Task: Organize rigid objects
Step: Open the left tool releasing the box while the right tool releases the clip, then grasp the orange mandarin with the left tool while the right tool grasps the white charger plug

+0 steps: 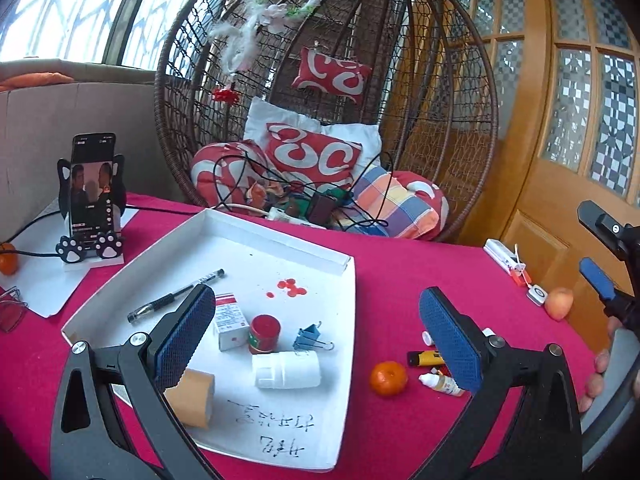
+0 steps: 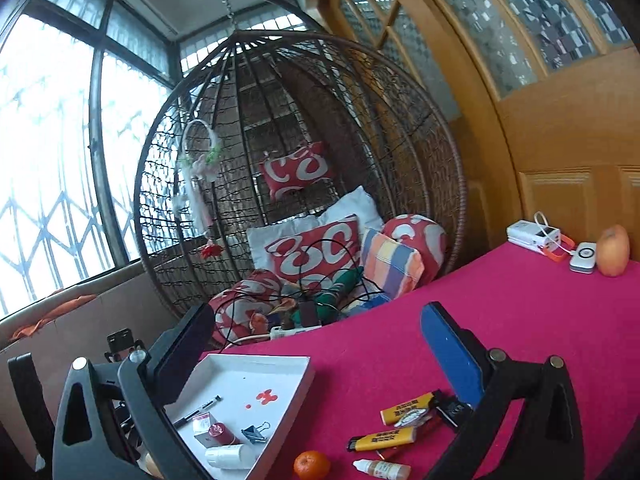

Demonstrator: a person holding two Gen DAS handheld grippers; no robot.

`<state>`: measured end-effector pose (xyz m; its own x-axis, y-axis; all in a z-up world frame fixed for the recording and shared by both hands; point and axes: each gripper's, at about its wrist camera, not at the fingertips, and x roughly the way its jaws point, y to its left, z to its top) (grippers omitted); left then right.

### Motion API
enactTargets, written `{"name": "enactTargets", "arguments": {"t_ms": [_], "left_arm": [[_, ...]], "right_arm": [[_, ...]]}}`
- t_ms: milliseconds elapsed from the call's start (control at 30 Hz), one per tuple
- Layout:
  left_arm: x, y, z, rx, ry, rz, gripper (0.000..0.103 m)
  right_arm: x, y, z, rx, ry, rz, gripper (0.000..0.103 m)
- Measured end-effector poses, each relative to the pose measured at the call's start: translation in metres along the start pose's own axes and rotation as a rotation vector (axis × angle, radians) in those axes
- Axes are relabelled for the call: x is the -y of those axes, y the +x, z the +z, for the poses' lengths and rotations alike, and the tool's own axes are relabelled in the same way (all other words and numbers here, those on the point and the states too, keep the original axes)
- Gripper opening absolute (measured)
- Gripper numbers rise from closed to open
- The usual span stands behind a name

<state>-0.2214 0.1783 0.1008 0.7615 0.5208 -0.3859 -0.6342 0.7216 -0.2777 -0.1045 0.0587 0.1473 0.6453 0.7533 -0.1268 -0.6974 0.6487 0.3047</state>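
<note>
A red-clothed table (image 1: 400,280) carries a white tray (image 1: 280,248), tangerine (image 1: 388,378), lighters (image 2: 384,438) and dropper bottle (image 2: 382,469).

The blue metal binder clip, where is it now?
In the left wrist view the blue metal binder clip lies inside the white tray, right of the red-capped jar, above the white bottle.

I'm in a home, sunroom or balcony type: hanging wicker egg chair (image 2: 300,168) stuffed with red-patterned cushions (image 1: 314,156), grilled windows (image 2: 52,184), wooden glazed door (image 1: 576,112), table in pink cloth (image 2: 520,312), phone on paw-print stand (image 1: 93,188).
</note>
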Motion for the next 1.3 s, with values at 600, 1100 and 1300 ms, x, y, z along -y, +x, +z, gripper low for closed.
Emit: {"name": "enactTargets", "arguments": {"t_ms": [600, 1100, 1300], "left_arm": [[0.061, 0.006, -0.024, -0.043, 0.098, -0.17, 0.103], [0.094, 0.037, -0.059, -0.25, 0.193, -0.209, 0.103], [0.104, 0.048, -0.073, -0.34, 0.201, -0.225, 0.103]], "right_arm": [[0.092, -0.04, -0.03, 0.02, 0.034, -0.207, 0.103], [0.106, -0.04, -0.031, -0.014, 0.082, -0.186, 0.103], [0.113, -0.04, -0.033, -0.029, 0.097, -0.192, 0.103]]}}
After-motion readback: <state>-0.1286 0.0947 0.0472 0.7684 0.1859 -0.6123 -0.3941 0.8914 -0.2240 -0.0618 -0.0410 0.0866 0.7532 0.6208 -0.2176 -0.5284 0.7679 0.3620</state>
